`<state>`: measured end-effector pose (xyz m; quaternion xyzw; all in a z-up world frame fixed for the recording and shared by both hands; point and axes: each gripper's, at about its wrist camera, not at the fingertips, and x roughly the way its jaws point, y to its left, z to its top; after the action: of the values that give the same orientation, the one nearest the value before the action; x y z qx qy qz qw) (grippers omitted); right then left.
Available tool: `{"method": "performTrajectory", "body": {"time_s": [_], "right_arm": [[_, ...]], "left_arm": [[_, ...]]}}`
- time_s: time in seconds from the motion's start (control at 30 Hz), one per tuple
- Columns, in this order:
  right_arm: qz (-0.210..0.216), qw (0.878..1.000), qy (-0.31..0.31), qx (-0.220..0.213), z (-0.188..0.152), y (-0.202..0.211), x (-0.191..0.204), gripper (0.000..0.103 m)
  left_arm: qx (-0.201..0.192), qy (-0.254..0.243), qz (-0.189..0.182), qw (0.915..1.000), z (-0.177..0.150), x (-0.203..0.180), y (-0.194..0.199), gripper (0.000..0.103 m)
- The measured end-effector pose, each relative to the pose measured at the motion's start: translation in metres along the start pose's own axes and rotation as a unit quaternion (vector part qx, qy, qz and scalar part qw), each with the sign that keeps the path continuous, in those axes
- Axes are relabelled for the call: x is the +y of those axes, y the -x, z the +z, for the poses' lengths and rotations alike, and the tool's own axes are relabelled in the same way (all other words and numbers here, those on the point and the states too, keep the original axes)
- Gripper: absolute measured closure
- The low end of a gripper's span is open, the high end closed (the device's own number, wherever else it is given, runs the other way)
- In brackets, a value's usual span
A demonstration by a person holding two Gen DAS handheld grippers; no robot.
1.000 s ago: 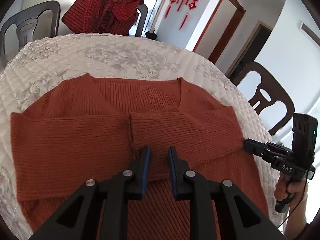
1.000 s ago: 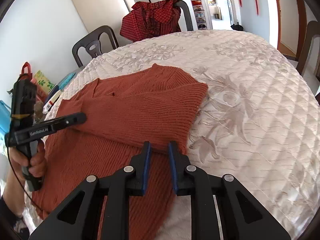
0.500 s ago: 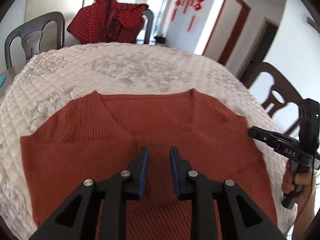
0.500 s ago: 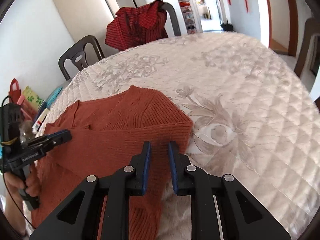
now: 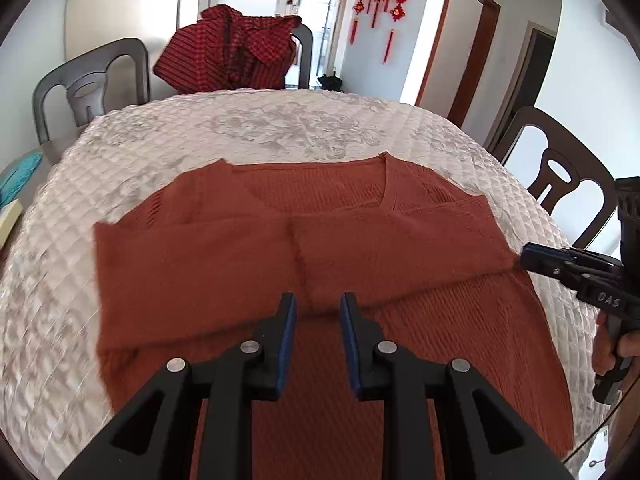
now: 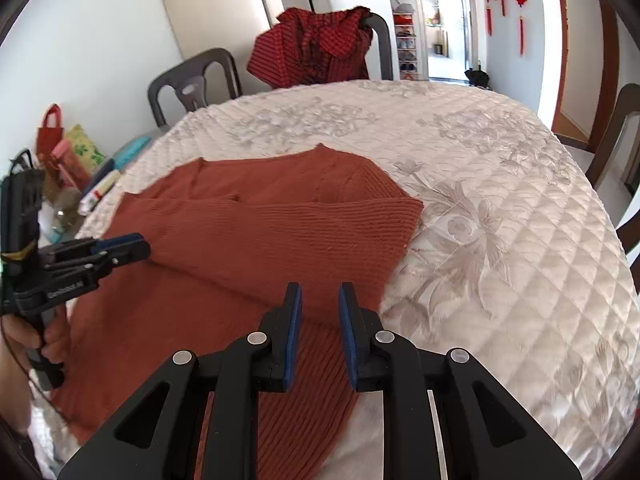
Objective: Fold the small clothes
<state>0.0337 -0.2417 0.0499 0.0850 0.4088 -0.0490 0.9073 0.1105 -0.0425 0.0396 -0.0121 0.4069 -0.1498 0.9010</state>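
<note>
My left claw (image 5: 318,314) hovers narrow and empty over the sweater (image 5: 312,248), spread at the table's (image 5: 280,124) near edge, sleeves crossed inward for folding. My right claw (image 6: 319,304), equally narrow, holds nothing by the sweater's right side.

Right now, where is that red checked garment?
The red checked garment hangs over a chair back at the table's far side, beyond the rust sweater.
</note>
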Motion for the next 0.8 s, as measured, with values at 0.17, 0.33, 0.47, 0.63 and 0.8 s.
{"method": "performTrajectory", "body": {"time_s": [0.17,0.33,0.47,0.63,0.8], "right_arm": [[0.022,1.0,0.0,-0.013,-0.007,0.024,0.006,0.084],[0.038,0.999,-0.006,-0.02,-0.012,0.046,0.006,0.082],[0.044,0.998,-0.004,-0.038,-0.018,0.073,0.005,0.059],[0.033,0.998,-0.003,-0.046,-0.03,0.096,0.0,0.059],[0.05,0.998,-0.03,-0.006,-0.063,0.084,-0.003,0.059]], "left_arm": [[-0.008,0.004,0.023,0.9997,-0.013,0.006,0.023,0.076],[-0.021,0.005,0.04,0.999,-0.025,0.012,0.047,0.063],[-0.032,0.005,0.053,0.9981,-0.038,0.018,0.068,0.059],[-0.039,0.021,0.06,0.9972,-0.062,0.033,0.09,0.057],[-0.02,0.057,0.052,0.9968,-0.092,0.046,0.095,0.057]]}}
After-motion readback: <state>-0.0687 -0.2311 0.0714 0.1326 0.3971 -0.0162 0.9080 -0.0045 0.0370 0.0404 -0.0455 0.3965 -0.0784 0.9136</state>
